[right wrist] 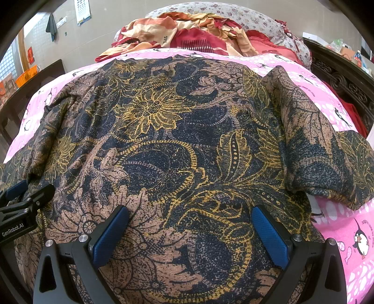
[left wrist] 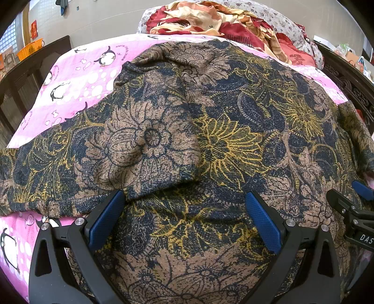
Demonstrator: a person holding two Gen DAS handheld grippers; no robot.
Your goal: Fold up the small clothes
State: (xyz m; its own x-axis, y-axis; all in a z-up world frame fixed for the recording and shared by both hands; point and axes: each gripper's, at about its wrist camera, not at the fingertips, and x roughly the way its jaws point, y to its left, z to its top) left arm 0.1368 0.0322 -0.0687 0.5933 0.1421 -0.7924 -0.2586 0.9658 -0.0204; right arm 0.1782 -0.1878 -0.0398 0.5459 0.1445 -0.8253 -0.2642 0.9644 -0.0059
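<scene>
A brown, navy and yellow floral knit top (left wrist: 222,131) lies spread on a pink penguin-print bed sheet (left wrist: 77,77). Its left sleeve (left wrist: 149,140) is folded in over the body. My left gripper (left wrist: 184,198) is open and empty, its blue pads just above the top's near hem. In the right wrist view the same top (right wrist: 168,145) fills the frame, with its right sleeve (right wrist: 311,145) folded inward. My right gripper (right wrist: 190,211) is open and empty over the near hem. Each gripper shows at the edge of the other's view: the right gripper (left wrist: 350,210), the left gripper (right wrist: 21,205).
A heap of red and cream bedding and a floral pillow (left wrist: 222,21) lies at the far end of the bed. Dark carved wooden bed frames stand on the right (left wrist: 350,77) and left (left wrist: 28,77). An orange basket (left wrist: 30,49) sits far left.
</scene>
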